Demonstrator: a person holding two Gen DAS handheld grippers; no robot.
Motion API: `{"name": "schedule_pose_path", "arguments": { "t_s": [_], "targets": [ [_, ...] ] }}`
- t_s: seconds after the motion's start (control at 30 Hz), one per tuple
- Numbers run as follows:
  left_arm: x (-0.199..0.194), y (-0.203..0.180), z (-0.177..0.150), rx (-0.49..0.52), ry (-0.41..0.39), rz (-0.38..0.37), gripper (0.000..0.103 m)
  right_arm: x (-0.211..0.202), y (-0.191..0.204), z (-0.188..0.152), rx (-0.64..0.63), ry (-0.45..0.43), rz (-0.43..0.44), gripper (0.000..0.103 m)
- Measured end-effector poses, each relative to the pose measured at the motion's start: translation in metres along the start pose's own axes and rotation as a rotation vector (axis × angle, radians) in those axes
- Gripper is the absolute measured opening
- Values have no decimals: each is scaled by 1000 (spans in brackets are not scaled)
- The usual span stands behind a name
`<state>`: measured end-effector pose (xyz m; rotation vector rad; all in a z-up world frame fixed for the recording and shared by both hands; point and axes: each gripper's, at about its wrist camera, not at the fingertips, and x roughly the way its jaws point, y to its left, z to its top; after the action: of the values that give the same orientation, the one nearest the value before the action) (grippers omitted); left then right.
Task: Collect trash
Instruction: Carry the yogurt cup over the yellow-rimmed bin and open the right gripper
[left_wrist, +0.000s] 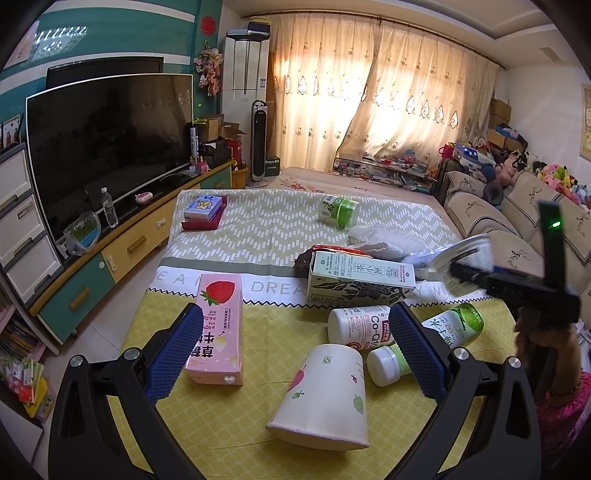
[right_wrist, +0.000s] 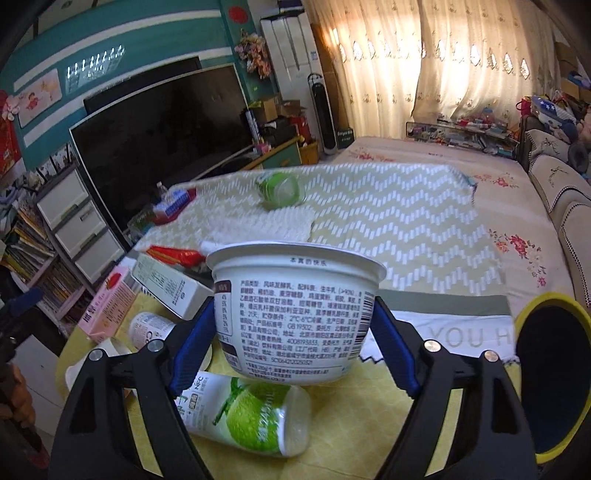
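Over the yellow tablecloth (right_wrist: 351, 406), right gripper (right_wrist: 295, 328) clamps a white yogurt cup (right_wrist: 295, 306), lifted clear above the green juice bottle (right_wrist: 251, 417). Step looks like carry-to-bin: next move calls for swinging right to the yellow-rimmed bin (right_wrist: 550, 380) and letting go. Left gripper (left_wrist: 295, 350) hovers low, jaws spread wide, holding nothing, paper cup (left_wrist: 325, 398) lying between them.
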<state>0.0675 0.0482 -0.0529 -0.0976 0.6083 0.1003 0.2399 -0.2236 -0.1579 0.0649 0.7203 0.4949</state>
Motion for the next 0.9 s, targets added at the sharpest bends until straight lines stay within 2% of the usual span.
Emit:
{"name": "schedule_pose_path", "arguments": {
  "t_s": [0.37, 0.57, 0.63, 0.7, 0.9],
  "targets": [
    [-3, -17, 2, 38, -3, -14, 99, -88, -57, -10, 71, -98, -62, 77],
    [1, -30, 0, 65, 9, -32, 99, -107, -120, -21, 156, -115, -245, 77],
    [2, -33, 0, 69, 13, -32, 99, -101, -153, -24, 184, -84, -374, 77],
    [3, -35, 0, 69, 16, -33, 99, -94, -176, -29, 204, -52, -445, 77],
    [6, -35, 0, 65, 24, -34, 99, -57, -234, -47, 251, 71, -566, 78]
  ]
}}
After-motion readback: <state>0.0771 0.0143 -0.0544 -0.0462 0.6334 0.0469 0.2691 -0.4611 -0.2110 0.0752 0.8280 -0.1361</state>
